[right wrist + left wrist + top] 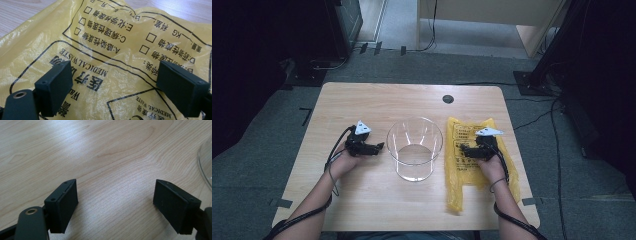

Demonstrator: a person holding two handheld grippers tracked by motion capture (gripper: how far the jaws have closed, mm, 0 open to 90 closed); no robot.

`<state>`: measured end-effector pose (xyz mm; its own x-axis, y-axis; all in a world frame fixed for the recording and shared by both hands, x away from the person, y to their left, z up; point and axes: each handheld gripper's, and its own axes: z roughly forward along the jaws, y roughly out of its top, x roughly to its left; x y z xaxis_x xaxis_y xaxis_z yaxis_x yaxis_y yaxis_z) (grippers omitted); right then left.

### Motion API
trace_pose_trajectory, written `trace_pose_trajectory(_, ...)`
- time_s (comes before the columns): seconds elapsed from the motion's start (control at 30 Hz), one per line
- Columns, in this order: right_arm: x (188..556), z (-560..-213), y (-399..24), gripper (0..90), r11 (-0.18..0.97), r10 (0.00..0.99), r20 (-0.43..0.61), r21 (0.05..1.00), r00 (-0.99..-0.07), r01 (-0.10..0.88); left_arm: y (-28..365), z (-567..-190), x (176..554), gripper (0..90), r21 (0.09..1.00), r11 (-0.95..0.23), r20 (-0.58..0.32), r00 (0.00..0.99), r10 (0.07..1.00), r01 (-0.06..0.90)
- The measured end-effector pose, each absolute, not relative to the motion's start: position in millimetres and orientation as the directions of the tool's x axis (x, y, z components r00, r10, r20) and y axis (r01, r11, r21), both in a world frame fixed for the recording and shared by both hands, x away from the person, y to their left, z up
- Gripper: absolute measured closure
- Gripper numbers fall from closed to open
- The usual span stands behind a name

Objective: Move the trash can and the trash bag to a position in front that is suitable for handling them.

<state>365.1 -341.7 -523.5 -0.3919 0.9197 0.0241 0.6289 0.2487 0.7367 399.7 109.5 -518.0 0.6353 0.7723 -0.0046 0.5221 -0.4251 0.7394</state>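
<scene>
Looks like nothing's done yet: yellow bag (pixel 472 160) lies flat beside the clear bin (pixel 414 148), right gripper (pixel 112 87) and left gripper (pixel 115 202) both wide open, empty.

Black tongs (pixel 380 147), square pads, trailing black cables.

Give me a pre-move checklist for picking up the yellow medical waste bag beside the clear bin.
1. Right gripper open: ok, jaws wide apart.
2. Right gripper over the yellow medical waste bag: ok, printed plastic lies under the jaws.
3. Bag gripped: not ok, nothing pinched between the pads.
4. Left gripper free: ok, open, bare wooden table between the jaws.
5. Clear plastic bin upright between the hands: ok.
6. Bag mouth easy to find: cannot tell, the bag lies flat and creased.
</scene>
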Motion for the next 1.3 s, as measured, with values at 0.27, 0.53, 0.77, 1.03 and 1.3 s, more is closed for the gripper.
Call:
trace_pose_trajectory(0.27, 366.2, -523.4, -342.6, 16.2, 0.218, 0.937, 0.023, 0.74, -0.348, 0.636, 109.6, -518.0, 399.8, 19.5, 0.74, -0.425, -0.004, 0.634, 0.773, 0.522)
trace_pose_trajectory(0.53, 365.9, -523.2, -342.0, 16.8, 0.222, 0.933, 0.026, 0.741, -0.358, 0.634, 109.5, -518.0, 399.4, 19.4, 0.74, -0.423, -0.003, 0.631, 0.776, 0.524)
trace_pose_trajectory(0.77, 365.9, -523.2, -342.0, 16.8, 0.223, 0.933, 0.026, 0.74, -0.358, 0.634, 109.4, -518.0, 399.3, 19.5, 0.739, -0.423, -0.004, 0.632, 0.775, 0.524)
trace_pose_trajectory(1.03, 365.8, -523.2, -342.0, 18.1, 0.222, 0.933, 0.026, 0.742, -0.358, 0.632, 109.9, -517.8, 398.8, 19.5, 0.737, -0.427, -0.001, 0.633, 0.774, 0.523)
trace_pose_trajectory(1.3, 364.9, -522.9, -341.9, 23.6, 0.224, 0.931, 0.026, 0.748, -0.365, 0.624, 110.1, -518.0, 397.4, 20.8, 0.742, -0.419, -0.004, 0.629, 0.778, 0.523)
